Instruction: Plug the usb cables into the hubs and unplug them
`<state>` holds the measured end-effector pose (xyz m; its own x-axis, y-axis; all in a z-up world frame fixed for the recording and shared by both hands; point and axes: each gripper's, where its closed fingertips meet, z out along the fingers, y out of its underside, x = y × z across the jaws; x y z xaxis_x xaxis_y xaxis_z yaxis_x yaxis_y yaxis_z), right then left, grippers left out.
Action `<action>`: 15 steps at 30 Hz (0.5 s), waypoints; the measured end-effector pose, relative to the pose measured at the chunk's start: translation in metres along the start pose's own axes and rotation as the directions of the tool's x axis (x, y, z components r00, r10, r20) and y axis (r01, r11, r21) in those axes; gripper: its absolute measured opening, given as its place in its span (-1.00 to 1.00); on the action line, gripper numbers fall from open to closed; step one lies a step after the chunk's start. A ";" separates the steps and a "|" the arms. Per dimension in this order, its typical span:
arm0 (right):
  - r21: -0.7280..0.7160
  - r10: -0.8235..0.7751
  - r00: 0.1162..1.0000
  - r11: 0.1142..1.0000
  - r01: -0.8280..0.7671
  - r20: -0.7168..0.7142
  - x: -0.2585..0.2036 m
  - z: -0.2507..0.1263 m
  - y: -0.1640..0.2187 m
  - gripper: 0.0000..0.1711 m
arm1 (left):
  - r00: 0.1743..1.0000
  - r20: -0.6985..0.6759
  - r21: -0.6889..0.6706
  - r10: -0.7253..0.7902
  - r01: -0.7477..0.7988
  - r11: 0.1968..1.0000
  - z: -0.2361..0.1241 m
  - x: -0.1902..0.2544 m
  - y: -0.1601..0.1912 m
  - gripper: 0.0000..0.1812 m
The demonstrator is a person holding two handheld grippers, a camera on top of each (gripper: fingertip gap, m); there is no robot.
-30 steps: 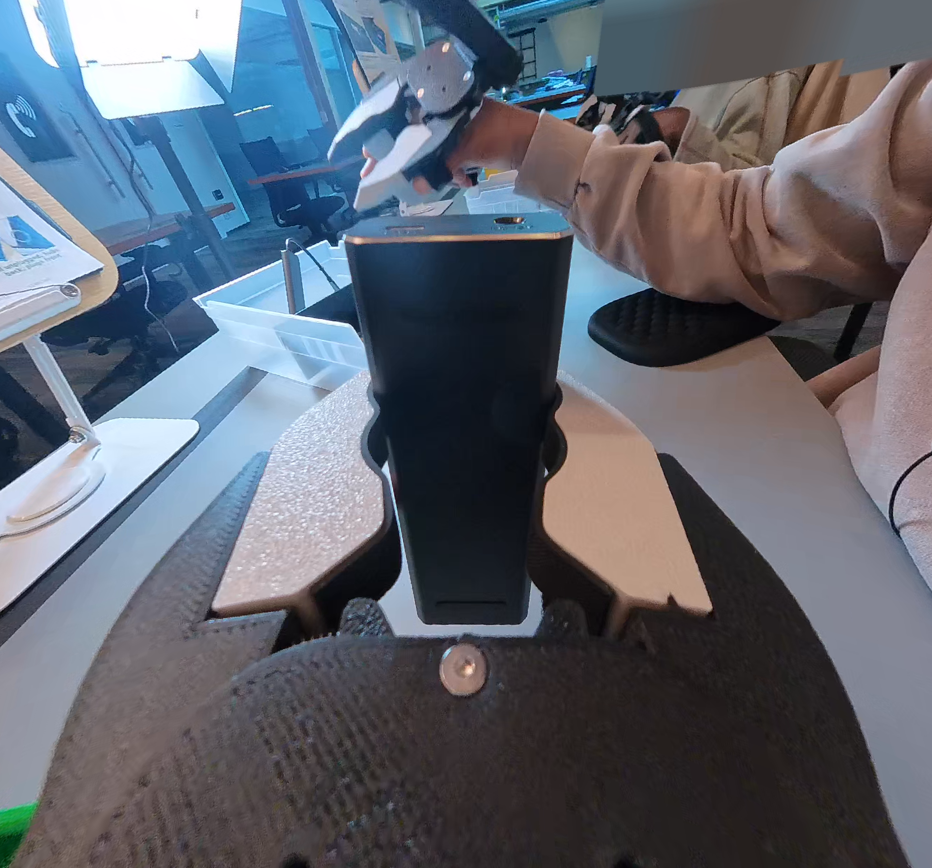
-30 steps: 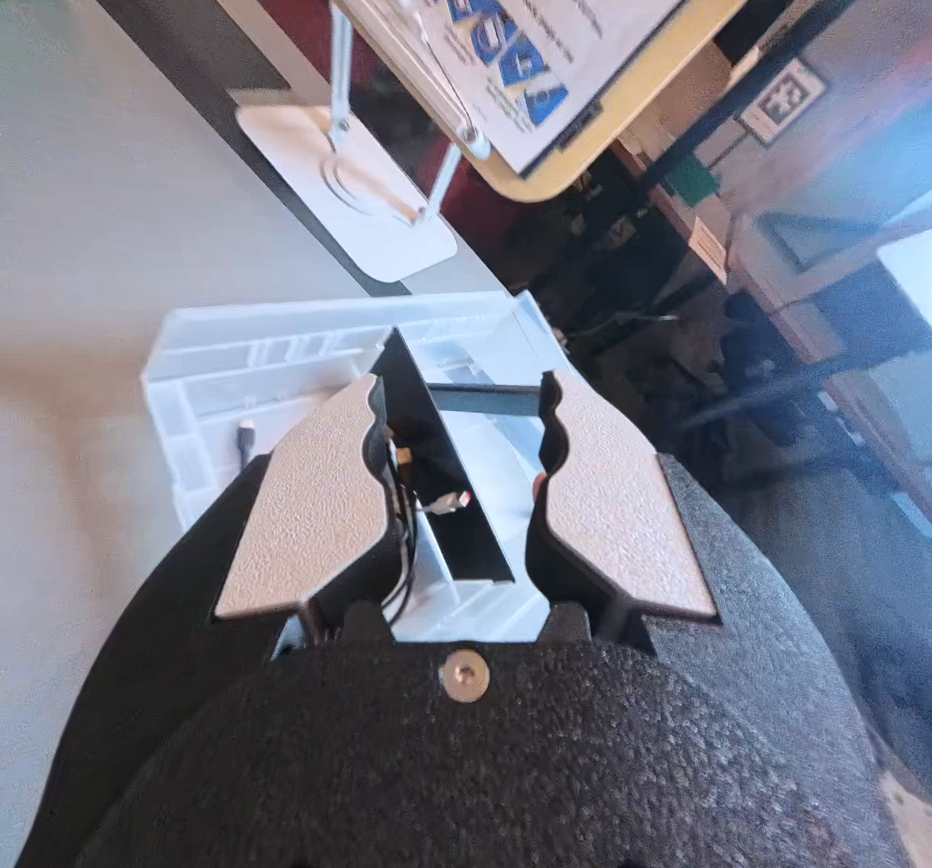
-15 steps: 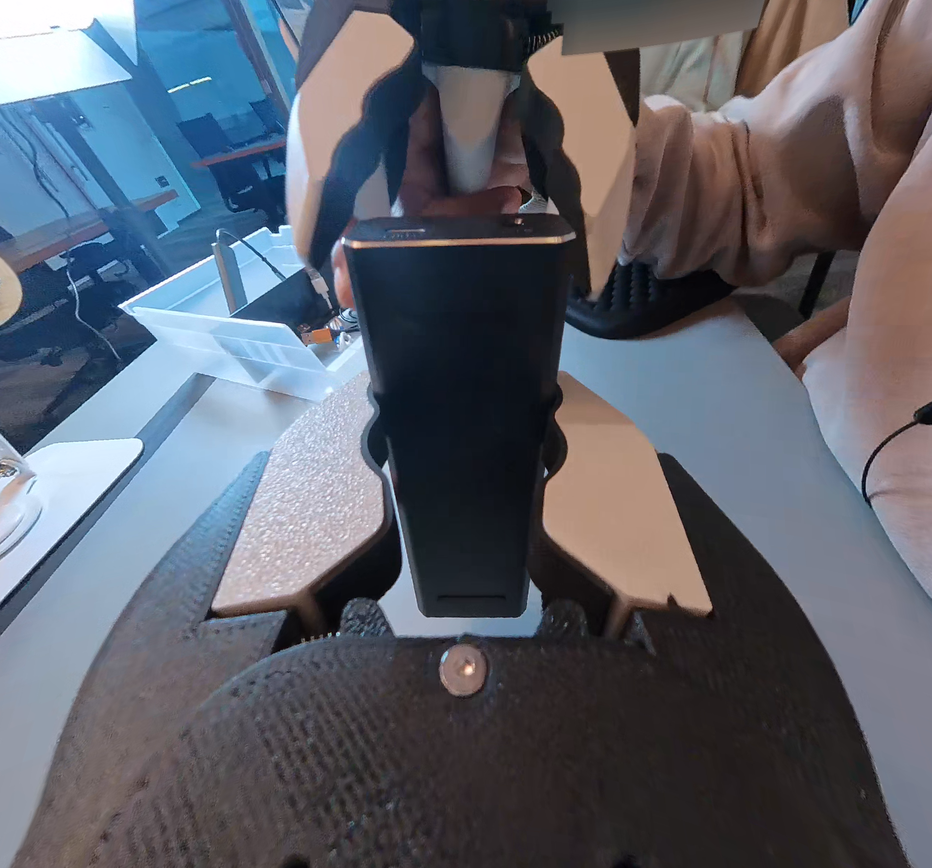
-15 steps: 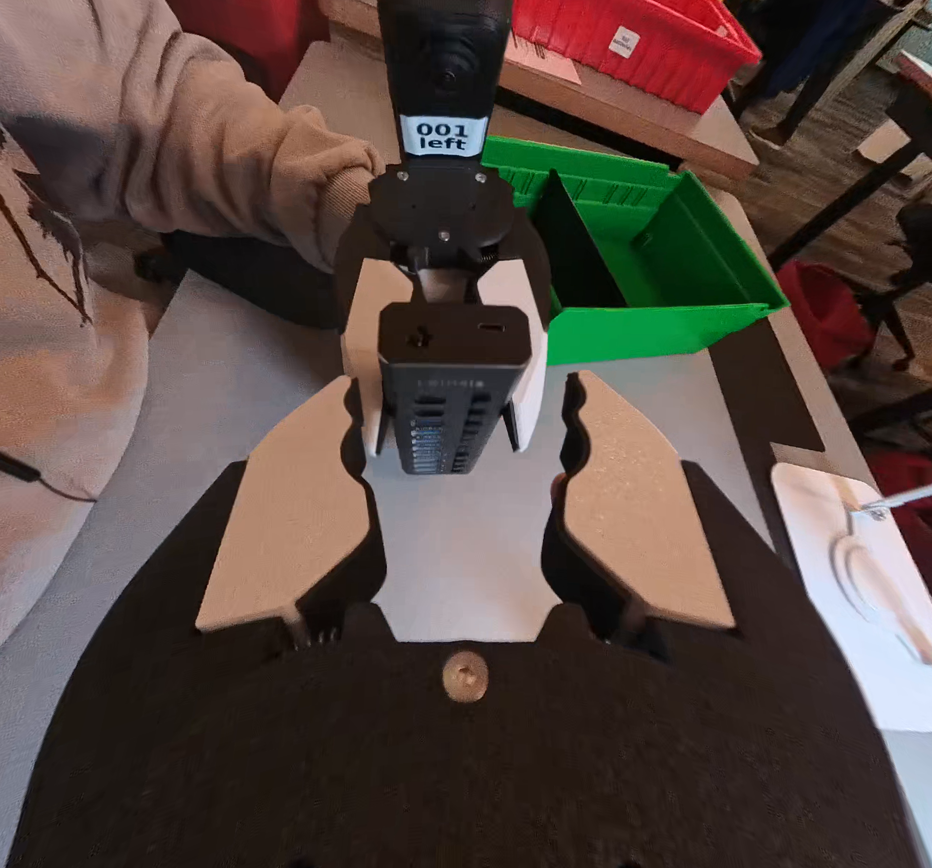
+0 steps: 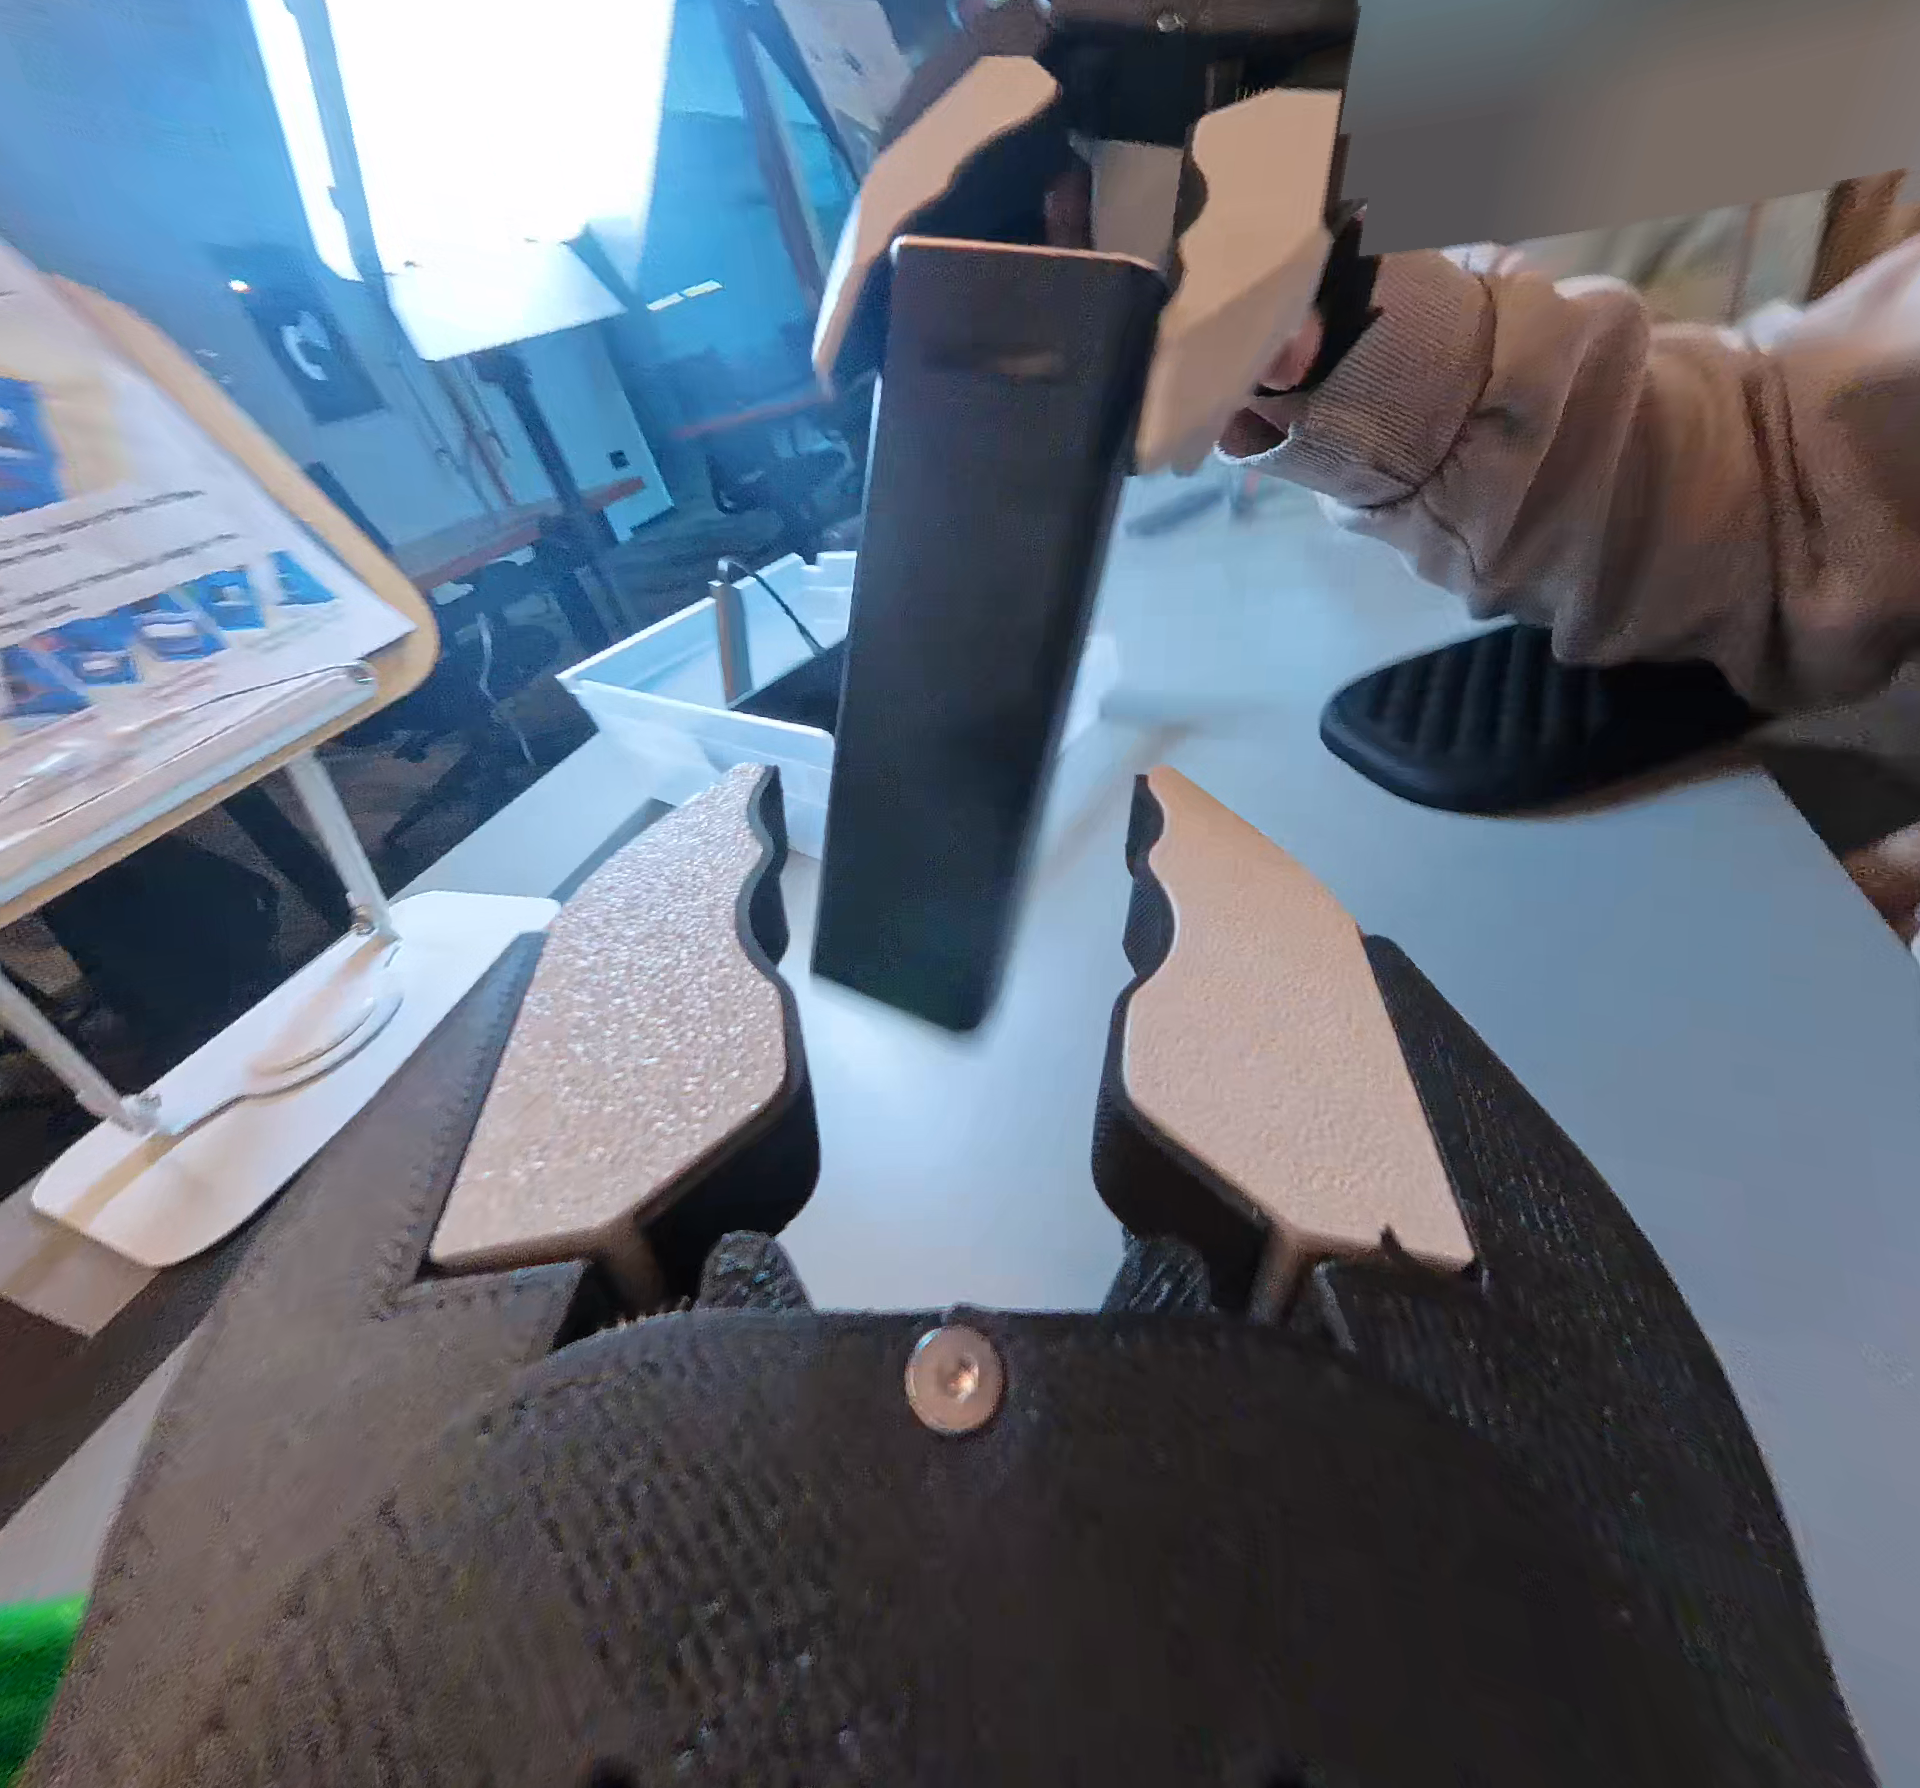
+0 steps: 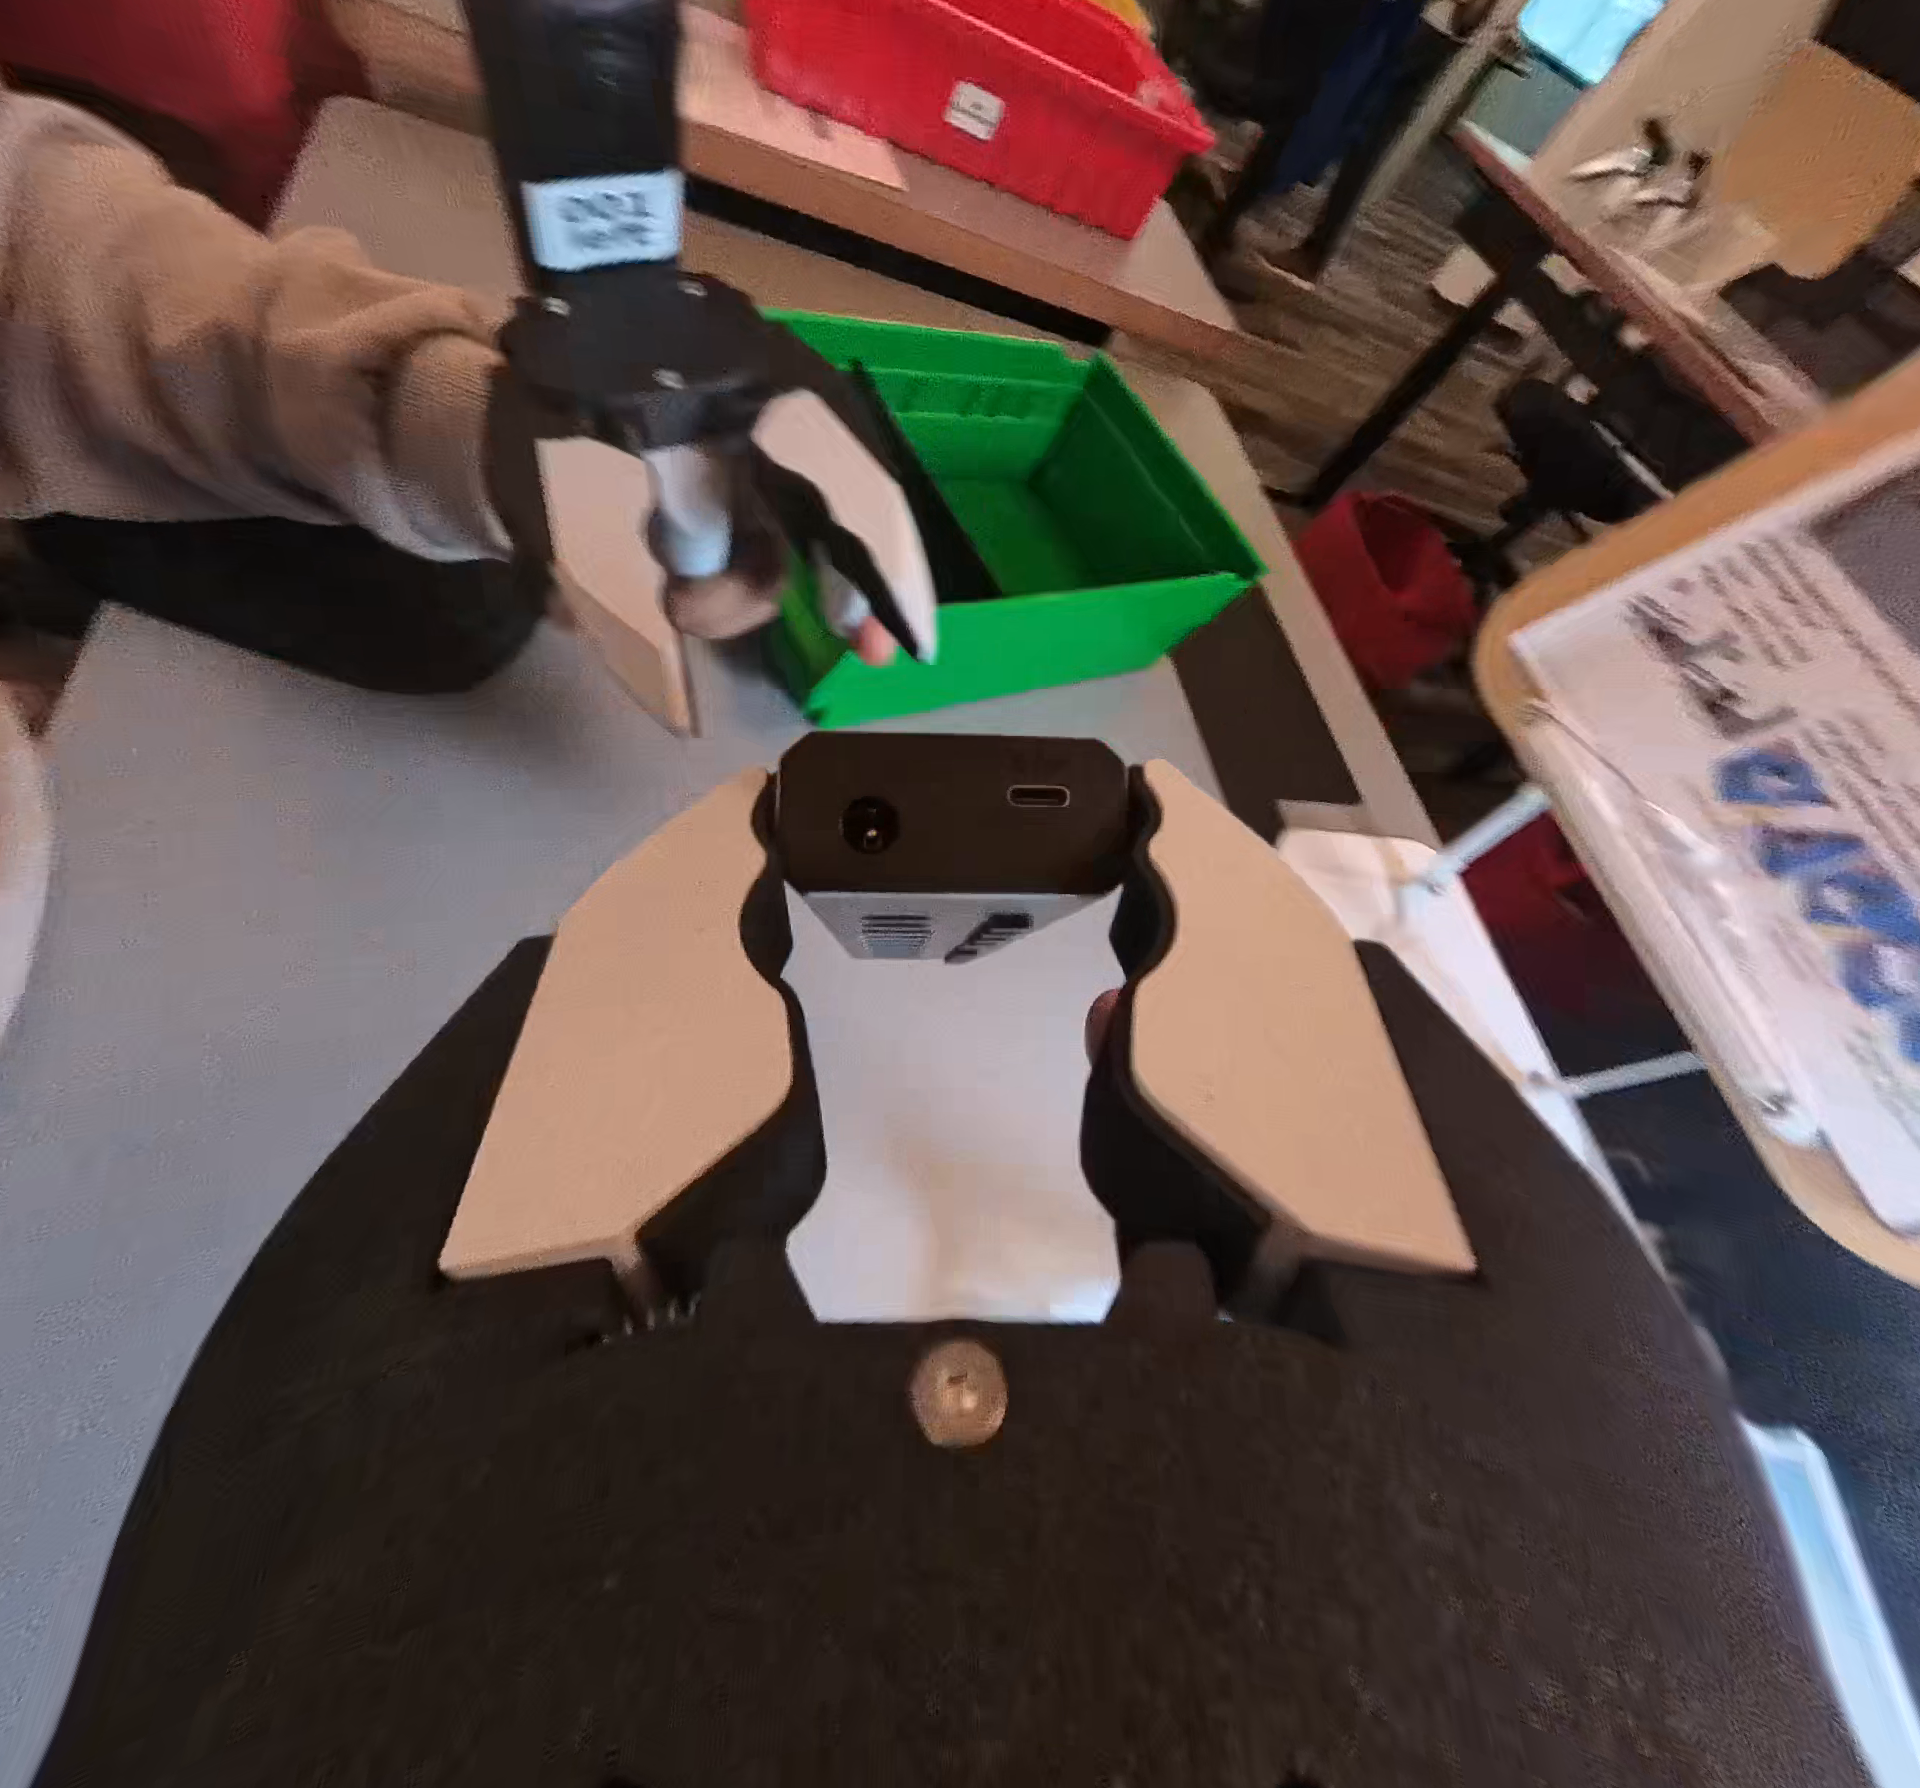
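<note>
— Labels first: what writing are you seeing?

— I am seeing a white sticker on the body of my left gripper (image 6: 790, 678), a small white tag on the red bin (image 6: 966, 55) across the aisle, and a printed sheet with blue marks on the tilted document stand (image 5: 187, 595). I am leaving all that writing unread. On the hub (image 6: 951, 829) itself, faint marks beside its oval port are too blurred to read.

— How is the hub looking?

— I am looking at a long black bar with a silvery edge at its end. In the right wrist view its end face is showing a round socket and an oval port, and below it a grey face with slots.

— Which way is it pointing?

— It is hanging above the table (image 5: 1455, 1011), long axis steeply upright and a little tilted; the port end is up, facing my right camera, the other end is pointing down towards my left gripper.

— And your fingers?

— My right gripper (image 6: 951, 803) is pinching the hub's upper end between its fingers. My left fingers (image 5: 634, 1000) are standing spread, apart from the hub's lower end. A white tray (image 5: 686, 699) with a cable (image 5: 764, 595) is sitting behind it; a green bin (image 6: 1039, 585) is sitting beyond my left gripper.
</note>
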<state>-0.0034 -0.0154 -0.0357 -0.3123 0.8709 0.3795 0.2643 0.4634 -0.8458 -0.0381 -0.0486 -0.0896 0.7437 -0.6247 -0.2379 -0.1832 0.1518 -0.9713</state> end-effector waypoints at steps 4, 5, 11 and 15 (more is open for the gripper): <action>-0.127 0.070 0.927 0.984 -0.125 -0.368 0.124 -0.060 0.034 -0.29 | 0.995 0.057 0.060 -0.084 0.081 0.995 -0.016 -0.023 -0.005 -0.36; -0.179 0.082 0.894 0.968 -0.178 -0.441 0.153 -0.075 0.051 -0.29 | 0.994 0.061 0.054 -0.087 0.084 0.995 -0.017 -0.024 -0.002 -0.37; -0.410 0.126 0.723 0.752 -0.516 -0.679 0.257 -0.126 0.181 -0.30 | 0.996 0.051 0.026 -0.075 0.074 0.997 -0.012 -0.019 0.007 -0.39; -0.523 0.155 0.713 0.578 -0.627 -0.684 0.264 -0.110 0.263 -0.30 | 0.995 0.060 0.009 -0.077 0.077 0.997 -0.010 -0.021 0.012 -0.40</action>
<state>0.0840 0.3549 -0.1167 0.4420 0.8048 0.3962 0.8255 -0.1922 -0.5306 -0.0627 -0.0416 -0.0967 0.7927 -0.5876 -0.1621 -0.1196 0.1108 -0.9866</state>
